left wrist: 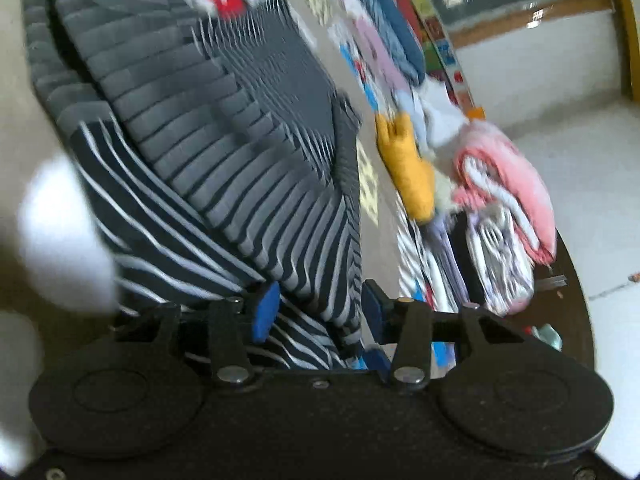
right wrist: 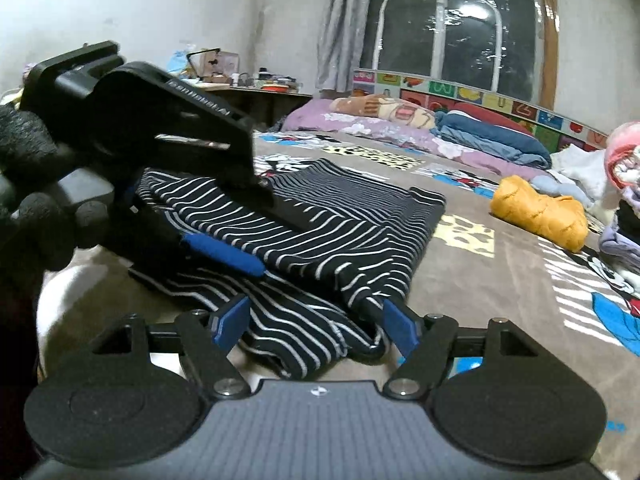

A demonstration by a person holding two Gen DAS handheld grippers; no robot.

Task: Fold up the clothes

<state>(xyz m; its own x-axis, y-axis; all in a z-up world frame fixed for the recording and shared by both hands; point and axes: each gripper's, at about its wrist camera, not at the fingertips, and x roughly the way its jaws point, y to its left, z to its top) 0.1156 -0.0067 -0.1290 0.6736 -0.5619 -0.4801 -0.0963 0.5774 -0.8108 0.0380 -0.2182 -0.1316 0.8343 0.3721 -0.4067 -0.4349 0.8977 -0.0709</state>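
Both spread | left hand-held gripper point(left wrist: 316, 312), right hand-held gripper point(right wrist: 316, 322) straddle striped garment point(right wrist: 320, 216)

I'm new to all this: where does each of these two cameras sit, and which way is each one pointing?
Left wrist view: rides on the left gripper, facing forward along its blue-padded fingers, close over the striped garment on the bed; no hand shows.
Right wrist view: rides on the right gripper, looking low across the bed towards the window; the left gripper and a black-gloved hand show at left.
Shared: the striped garment and the yellow garment.
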